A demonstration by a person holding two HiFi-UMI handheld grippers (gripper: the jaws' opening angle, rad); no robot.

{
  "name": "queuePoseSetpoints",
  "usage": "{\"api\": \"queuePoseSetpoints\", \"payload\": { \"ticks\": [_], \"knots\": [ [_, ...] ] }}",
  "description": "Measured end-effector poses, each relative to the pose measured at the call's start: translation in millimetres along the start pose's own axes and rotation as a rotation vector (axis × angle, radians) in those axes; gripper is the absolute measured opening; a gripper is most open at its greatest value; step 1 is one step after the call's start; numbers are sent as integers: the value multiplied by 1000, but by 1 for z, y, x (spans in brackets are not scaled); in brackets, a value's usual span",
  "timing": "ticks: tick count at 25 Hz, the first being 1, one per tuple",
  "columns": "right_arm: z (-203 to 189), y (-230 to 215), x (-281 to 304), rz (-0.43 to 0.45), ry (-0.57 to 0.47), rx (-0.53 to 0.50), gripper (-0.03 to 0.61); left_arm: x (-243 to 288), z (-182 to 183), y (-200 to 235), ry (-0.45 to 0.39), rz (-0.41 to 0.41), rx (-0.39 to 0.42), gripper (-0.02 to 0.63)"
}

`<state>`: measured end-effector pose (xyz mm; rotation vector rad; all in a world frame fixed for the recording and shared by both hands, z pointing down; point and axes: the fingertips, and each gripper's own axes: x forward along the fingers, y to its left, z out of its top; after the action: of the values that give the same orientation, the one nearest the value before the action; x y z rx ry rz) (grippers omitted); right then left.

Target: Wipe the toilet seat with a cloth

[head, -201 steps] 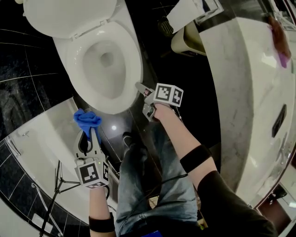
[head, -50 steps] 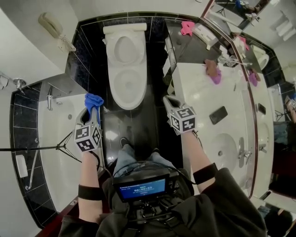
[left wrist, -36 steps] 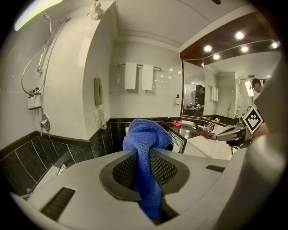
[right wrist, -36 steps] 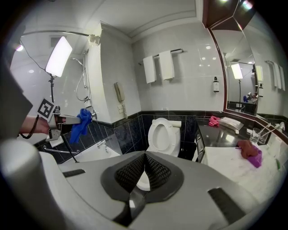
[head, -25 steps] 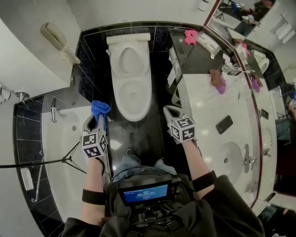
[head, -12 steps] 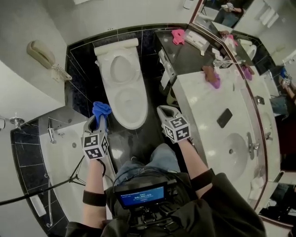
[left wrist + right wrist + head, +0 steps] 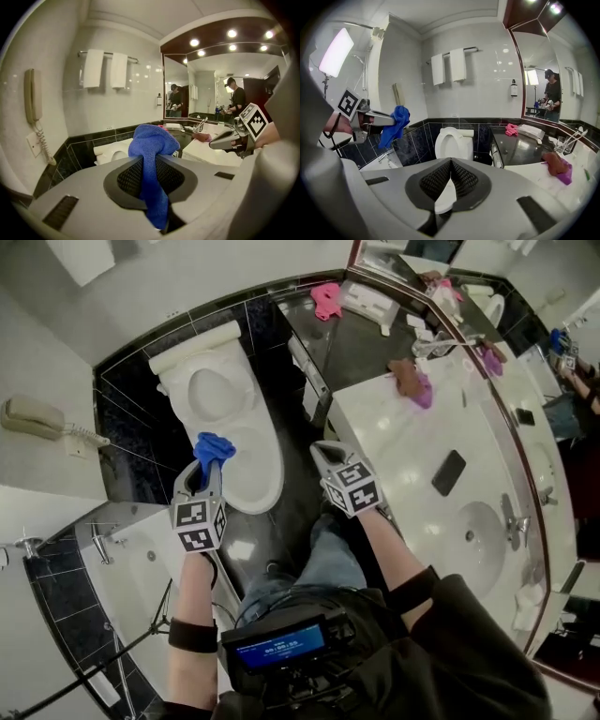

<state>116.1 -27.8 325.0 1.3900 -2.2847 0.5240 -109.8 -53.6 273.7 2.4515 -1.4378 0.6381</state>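
**A:** Where is the cloth?

**B:** The blue cloth (image 7: 214, 447) is in the left gripper (image 7: 208, 472), whose jaws are clenched on it. A bunch of it stands out past the tips, and a tail hangs back between the pads.

**A:** And where is that against the toilet?

**B:** At the left edge of the toilet (image 7: 234, 442), over the rim in the head view. It is probably held in the air and not touching. The right gripper view shows it up and to the left of the toilet.

**A:** How is the toilet seat?

**B:** The toilet seat (image 7: 273, 463) lies on the bowl, and the lid (image 7: 208, 393) is raised behind it.

**A:** What about the other hand?

**B:** The right gripper (image 7: 321, 450) is just right of the toilet's front. Its jaws are pressed together with nothing in them, and it points toward the toilet.

**A:** Is there anything else?

**B:** A white worktop (image 7: 394, 460) runs to the right of the toilet, with a dark phone (image 7: 448, 472) and a brown and purple rag (image 7: 412, 382) on it. A pink cloth (image 7: 326, 298) lies on the dark shelf to the right of the toilet's tank.
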Motion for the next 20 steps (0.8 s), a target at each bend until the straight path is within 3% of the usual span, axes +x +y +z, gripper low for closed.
{"api": "queuePoseSetpoints", "payload": {
  "ticks": [8,20],
  "knots": [
    [-1,-123,38,-61,29,8,3,149,37,-73,56,-123,89,66],
    [-14,-260,78,-139,75,78,3,330,53,-189,210,-328,174,67]
  ]
}}
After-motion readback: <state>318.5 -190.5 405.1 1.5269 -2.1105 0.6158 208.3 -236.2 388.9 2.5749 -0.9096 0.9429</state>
